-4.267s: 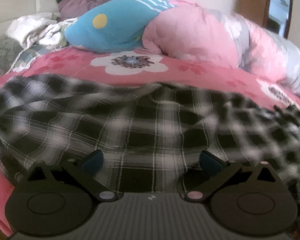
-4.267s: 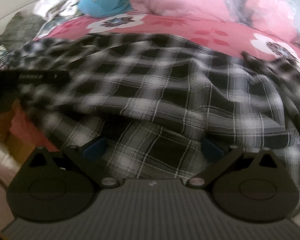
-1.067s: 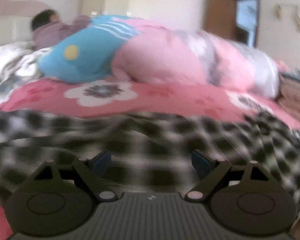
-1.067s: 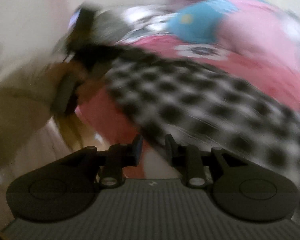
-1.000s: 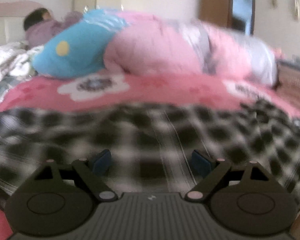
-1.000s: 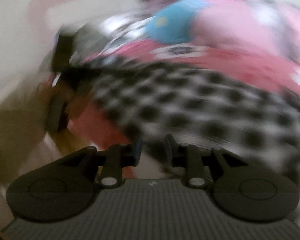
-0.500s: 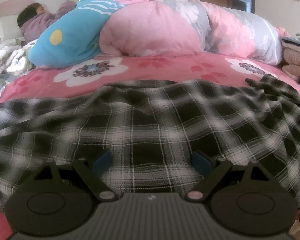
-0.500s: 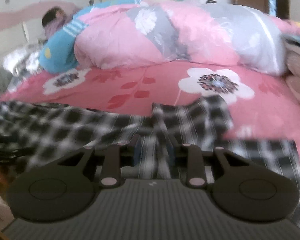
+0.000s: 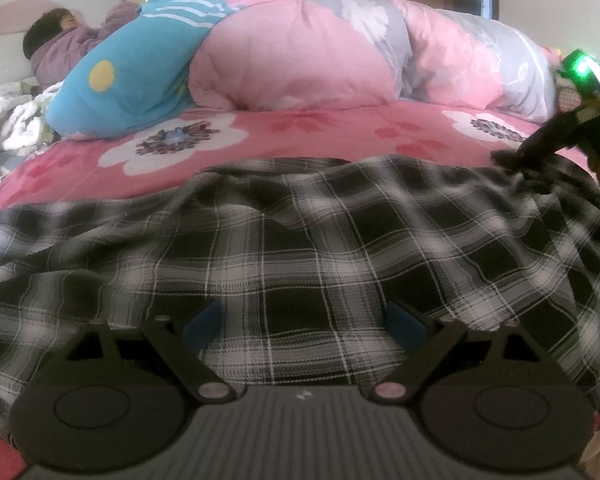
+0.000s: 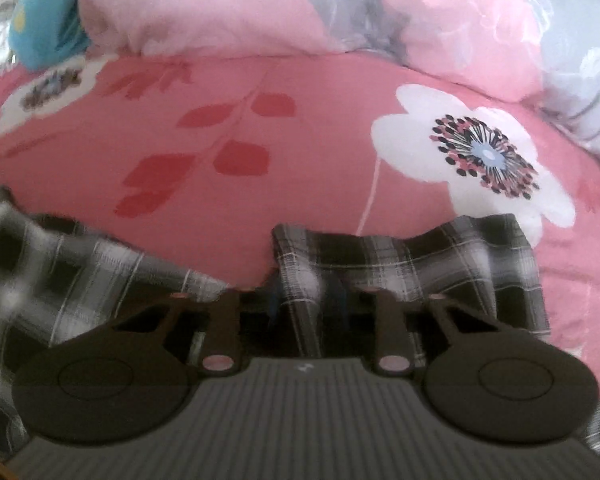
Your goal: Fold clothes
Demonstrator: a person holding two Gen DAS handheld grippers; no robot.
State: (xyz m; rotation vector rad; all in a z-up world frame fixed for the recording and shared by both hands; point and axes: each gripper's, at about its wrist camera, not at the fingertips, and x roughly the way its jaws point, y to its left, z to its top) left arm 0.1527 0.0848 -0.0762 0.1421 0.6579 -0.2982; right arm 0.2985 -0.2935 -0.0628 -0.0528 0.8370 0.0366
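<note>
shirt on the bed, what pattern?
Black-and-white plaid shirt, clearest in the left wrist view.

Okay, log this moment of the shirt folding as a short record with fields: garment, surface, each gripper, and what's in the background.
garment: black and white plaid shirt, spread across the bed
surface: pink flowered bedspread
left gripper: open, above the shirt, nothing between its fingers
right gripper: jaws have just closed, pinching a fold of the shirt at its edge
background: rolled pink and grey quilt, blue pillow, a person lying at the head of the bed
</note>
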